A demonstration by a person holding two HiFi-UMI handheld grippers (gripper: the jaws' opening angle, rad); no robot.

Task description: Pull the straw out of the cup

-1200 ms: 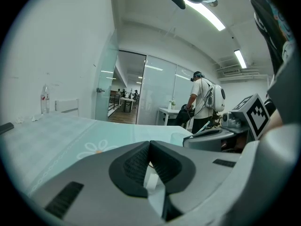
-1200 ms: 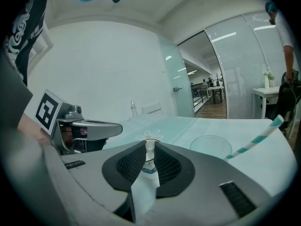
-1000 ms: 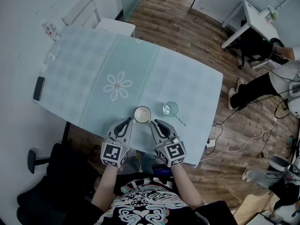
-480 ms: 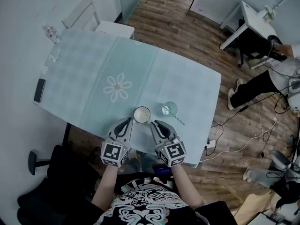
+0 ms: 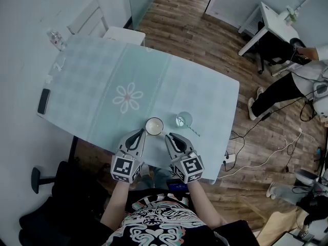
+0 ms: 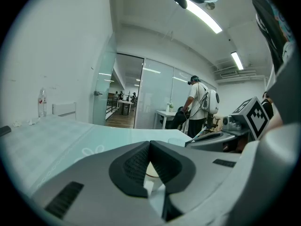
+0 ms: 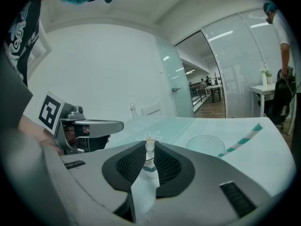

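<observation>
A clear cup stands near the table's front edge with a teal-and-white striped straw leaning out of it toward the right. In the right gripper view the straw slants up from the clear cup. A white cup stands just left of it. My left gripper hovers at the table's near edge, left of the white cup, jaws shut on nothing. My right gripper sits just short of both cups, its pads a narrow gap apart and empty. The white cup shows through that gap.
The table carries a pale teal cloth with a flower print. A dark phone lies at its left edge and a bottle at the far left corner. A person stands at the right by a white desk.
Both grippers stay where they were. The head view has drifted slightly, so the table and cups sit a little further left in the picture.
</observation>
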